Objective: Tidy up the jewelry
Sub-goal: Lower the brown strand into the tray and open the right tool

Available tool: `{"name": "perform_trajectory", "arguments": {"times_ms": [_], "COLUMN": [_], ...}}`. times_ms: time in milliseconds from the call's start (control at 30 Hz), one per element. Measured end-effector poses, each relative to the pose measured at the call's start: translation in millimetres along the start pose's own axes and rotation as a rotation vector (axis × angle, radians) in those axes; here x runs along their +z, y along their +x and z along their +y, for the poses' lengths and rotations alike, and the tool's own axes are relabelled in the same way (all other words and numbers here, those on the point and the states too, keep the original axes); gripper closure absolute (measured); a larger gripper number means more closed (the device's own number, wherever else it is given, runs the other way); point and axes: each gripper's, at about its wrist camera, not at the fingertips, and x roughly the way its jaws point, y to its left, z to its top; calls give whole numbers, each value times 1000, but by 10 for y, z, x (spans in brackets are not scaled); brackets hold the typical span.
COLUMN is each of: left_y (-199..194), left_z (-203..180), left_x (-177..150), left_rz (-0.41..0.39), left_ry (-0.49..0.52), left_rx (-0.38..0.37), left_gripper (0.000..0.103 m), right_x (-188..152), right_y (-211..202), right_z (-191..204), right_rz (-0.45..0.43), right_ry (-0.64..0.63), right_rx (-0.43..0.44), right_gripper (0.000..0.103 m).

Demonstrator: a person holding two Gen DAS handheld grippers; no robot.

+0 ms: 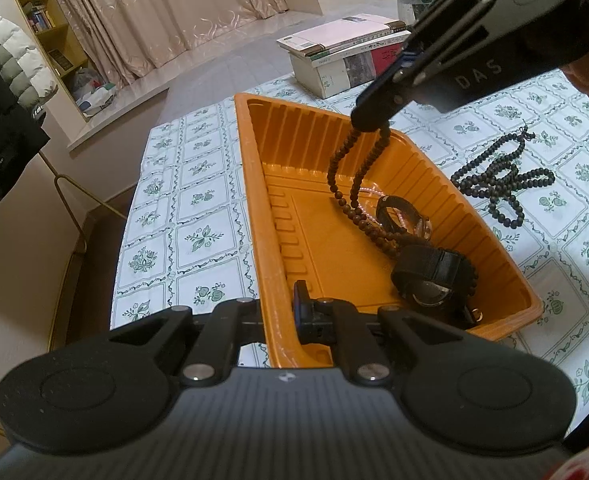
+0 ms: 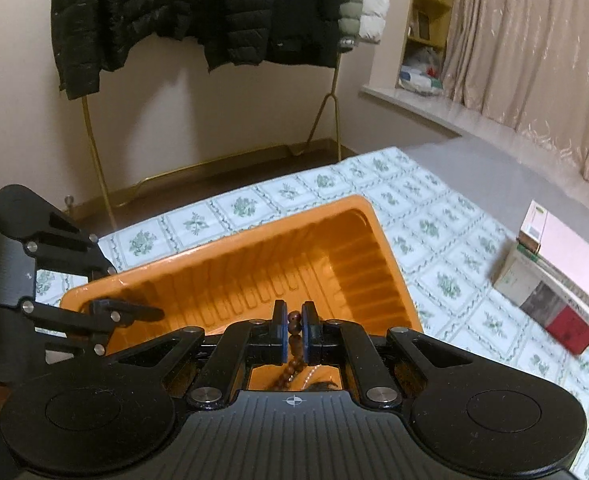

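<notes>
An orange plastic tray [image 1: 278, 216] sits on the floral tablecloth. My right gripper [image 1: 368, 122] is shut on a brown bead necklace [image 1: 354, 176] and holds it above the tray, its lower end resting inside. In the right wrist view the beads [image 2: 293, 322] sit pinched between the pads of my right gripper [image 2: 293, 332]. My left gripper [image 1: 284, 316] is shut on the tray's near rim; it also shows in the right wrist view [image 2: 134, 314]. In the tray lie two black watches [image 1: 430, 276], a pink bracelet [image 1: 368, 194]. A black bead necklace [image 1: 502, 176] lies on the cloth right of the tray.
A stack of books [image 1: 346, 56] stands beyond the tray, also in the right wrist view [image 2: 562, 272]. A glass jar [image 1: 416, 2] is behind the books. A coat rack with jackets [image 2: 214, 12] stands past the table's far edge.
</notes>
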Motion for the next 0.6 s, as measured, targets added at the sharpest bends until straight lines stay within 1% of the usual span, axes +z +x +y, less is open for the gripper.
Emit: {"name": "perform_trajectory", "arguments": {"times_ms": [233, 433, 600], "left_y": [9, 13, 14], "left_z": [6, 16, 20], "left_x": [-14, -17, -23], "left_rz": [0, 0, -1], "left_ry": [1, 0, -2], "left_rx": [2, 1, 2], "left_gripper": [96, 96, 96], "right_x": [-68, -180, -337], "right_y": [29, 38, -213], "right_z": [8, -66, -270], "right_rz": [32, 64, 34], "right_ry": [22, 67, 142], "right_rx": [-2, -7, -63], "right_gripper": [97, 96, 96]}}
